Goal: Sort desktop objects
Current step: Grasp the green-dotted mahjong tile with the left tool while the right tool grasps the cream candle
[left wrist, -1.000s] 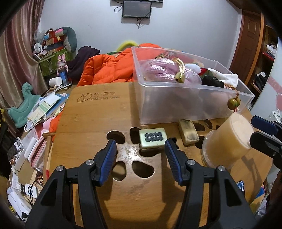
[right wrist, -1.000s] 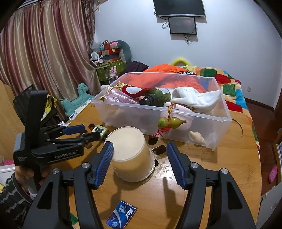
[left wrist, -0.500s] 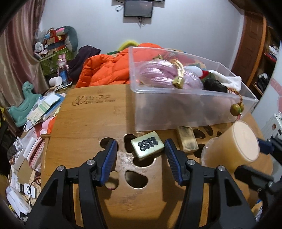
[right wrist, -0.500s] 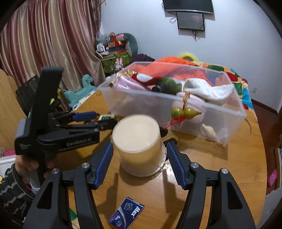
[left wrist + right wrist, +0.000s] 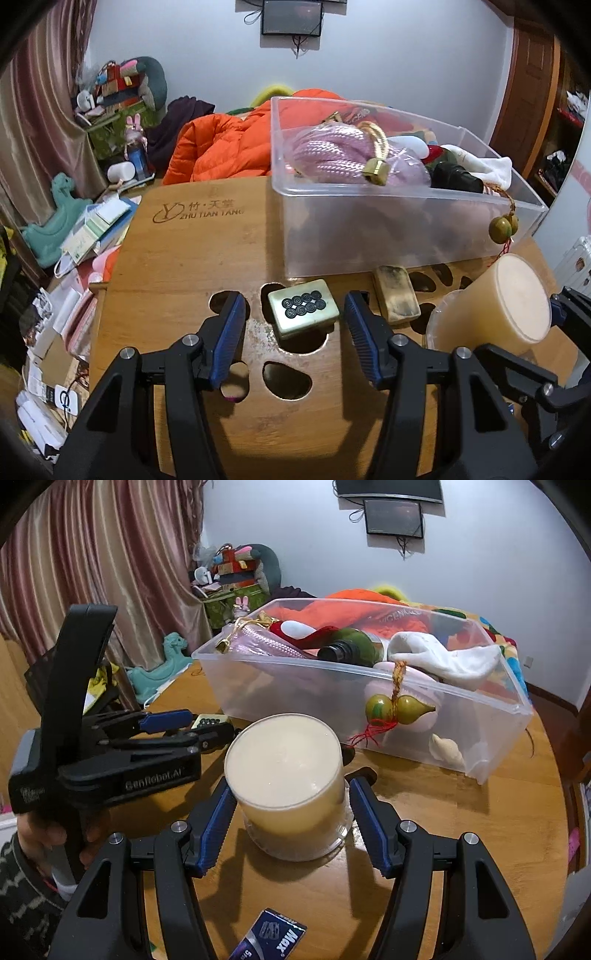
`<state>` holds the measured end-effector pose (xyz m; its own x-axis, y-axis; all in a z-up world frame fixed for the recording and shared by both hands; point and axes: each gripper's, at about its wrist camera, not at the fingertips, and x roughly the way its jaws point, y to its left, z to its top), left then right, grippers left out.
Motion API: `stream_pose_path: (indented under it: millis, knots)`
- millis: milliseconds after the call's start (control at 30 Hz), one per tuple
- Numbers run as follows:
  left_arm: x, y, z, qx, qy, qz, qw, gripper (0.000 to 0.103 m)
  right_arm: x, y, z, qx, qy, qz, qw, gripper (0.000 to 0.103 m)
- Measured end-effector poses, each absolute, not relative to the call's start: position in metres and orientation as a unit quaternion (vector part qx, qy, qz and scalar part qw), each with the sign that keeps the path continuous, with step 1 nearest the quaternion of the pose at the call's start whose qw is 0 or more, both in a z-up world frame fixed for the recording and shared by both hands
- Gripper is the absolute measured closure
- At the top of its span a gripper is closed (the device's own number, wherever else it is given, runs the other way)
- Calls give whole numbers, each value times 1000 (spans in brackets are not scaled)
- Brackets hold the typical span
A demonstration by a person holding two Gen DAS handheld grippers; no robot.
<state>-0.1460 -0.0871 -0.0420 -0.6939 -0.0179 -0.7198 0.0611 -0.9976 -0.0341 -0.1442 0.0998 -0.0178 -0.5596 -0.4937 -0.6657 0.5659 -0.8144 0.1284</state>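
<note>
Wooden table (image 5: 192, 266) with cut-out holes carries a clear plastic bin (image 5: 369, 221), filled with a pink cord bundle (image 5: 332, 158), a dark green bottle (image 5: 354, 650) and white cloth (image 5: 443, 657); a gourd charm (image 5: 399, 709) hangs over its near wall. Left gripper (image 5: 295, 328) points down at a pale green mahjong tile (image 5: 303, 306), which lies face up on the table, partly over one hole, just in front of the bin. The tile sits between the blue pads; a gap shows on each side, so neither pad presses on it, and the jaws are closing. A second, worn tile (image 5: 397, 299) lies just beside it, toward the right gripper. Right gripper (image 5: 291, 812) straddles a cream-coloured cylindrical jar (image 5: 286, 771) standing upright on a clear base near the bin. Its pads flank the lower part of the jar; whether they touch the base cannot be told from this angle. A blue card box (image 5: 273, 938) lies on the table below the right gripper. A hand (image 5: 44, 834) in a patterned sleeve holds the left gripper's handle.
</note>
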Motion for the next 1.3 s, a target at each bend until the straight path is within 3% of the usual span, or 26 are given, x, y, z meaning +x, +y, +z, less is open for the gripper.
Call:
stream_pose_path:
  millis: [100, 200, 333, 667, 1300]
  knots:
    - [-147, -86, -44, 398, 29, -917, 11, 67, -146, 102, -18, 360, 41, -882, 303, 45]
    - [-146, -85, -44, 397, 25, -918, 7, 69, -143, 101, -17, 349, 51, -884, 307, 47]
    - [-144, -85, -43, 392, 24, -920, 6, 70, -140, 99, -16, 341, 62, -888, 303, 48]
    - [-133, -97, -38, 380, 59, -923, 3, 70, -152, 119, -7, 355, -5, -880, 317, 49]
    - [-111, -84, -8, 347, 54, -936, -14, 70, -153, 138, 10, 334, -23, -891, 307, 49]
